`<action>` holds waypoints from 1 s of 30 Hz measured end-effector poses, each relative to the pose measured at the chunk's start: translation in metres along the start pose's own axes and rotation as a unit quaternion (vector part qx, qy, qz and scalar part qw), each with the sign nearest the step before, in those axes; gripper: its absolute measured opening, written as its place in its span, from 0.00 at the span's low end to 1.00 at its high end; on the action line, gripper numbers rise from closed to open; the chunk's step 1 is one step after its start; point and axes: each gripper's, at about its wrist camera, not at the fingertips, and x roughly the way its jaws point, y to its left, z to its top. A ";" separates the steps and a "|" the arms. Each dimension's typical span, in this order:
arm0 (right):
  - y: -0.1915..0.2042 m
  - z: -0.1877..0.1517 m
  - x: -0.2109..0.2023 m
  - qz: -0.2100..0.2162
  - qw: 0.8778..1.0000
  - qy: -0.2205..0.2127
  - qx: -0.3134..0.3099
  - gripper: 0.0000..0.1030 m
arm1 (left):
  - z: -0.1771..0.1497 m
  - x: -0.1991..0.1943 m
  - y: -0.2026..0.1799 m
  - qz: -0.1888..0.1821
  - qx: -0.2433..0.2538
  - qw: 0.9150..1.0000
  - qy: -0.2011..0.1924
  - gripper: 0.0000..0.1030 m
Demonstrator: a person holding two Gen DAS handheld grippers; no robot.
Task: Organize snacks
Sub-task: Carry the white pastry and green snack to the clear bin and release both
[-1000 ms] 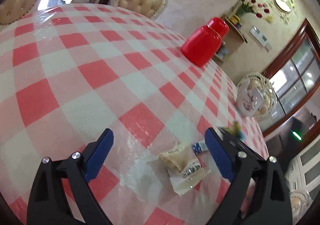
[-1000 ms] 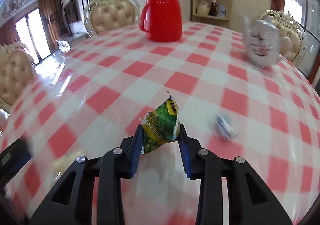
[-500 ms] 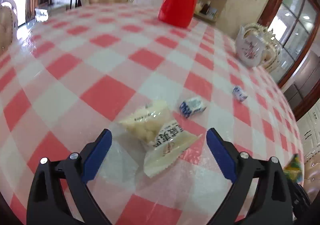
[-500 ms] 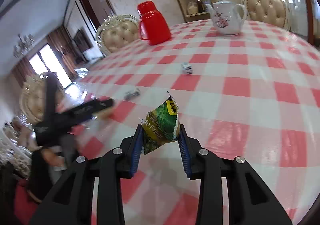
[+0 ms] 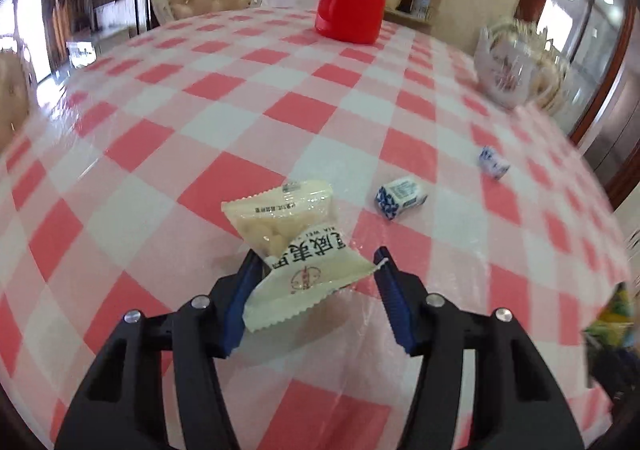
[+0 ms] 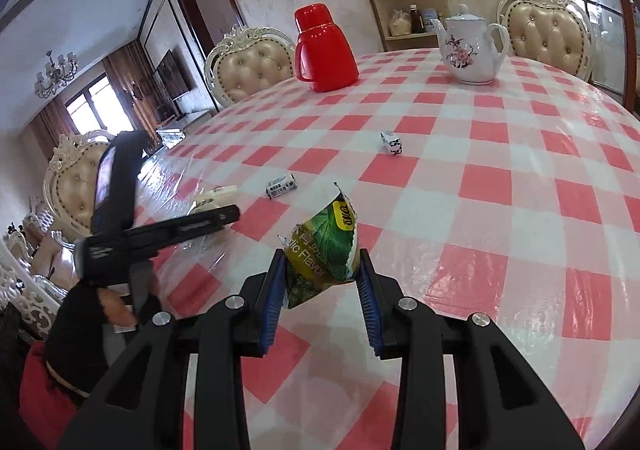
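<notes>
The left hand-held gripper (image 5: 316, 282) is closing its jaws around a pale snack packet (image 5: 298, 250) that sits between them on the bench (image 5: 240, 97), which has a red and white checked cloth. One blue pad touches the packet's edge; the other pad is not pressing on it. The right hand-held gripper (image 6: 322, 282) is pinching a green snack bag (image 6: 326, 250) above the bench. Two small blue and white candies (image 5: 400, 197) (image 5: 493, 162) lie near the packet. A red jug (image 6: 325, 47) and a white teapot (image 6: 468, 45) stand far back.
</notes>
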 end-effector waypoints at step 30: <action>-0.019 -0.023 -0.006 -0.017 0.998 0.006 0.058 0.34 | -0.074 -0.071 -0.022 -0.035 -0.017 0.998 -0.050 0.56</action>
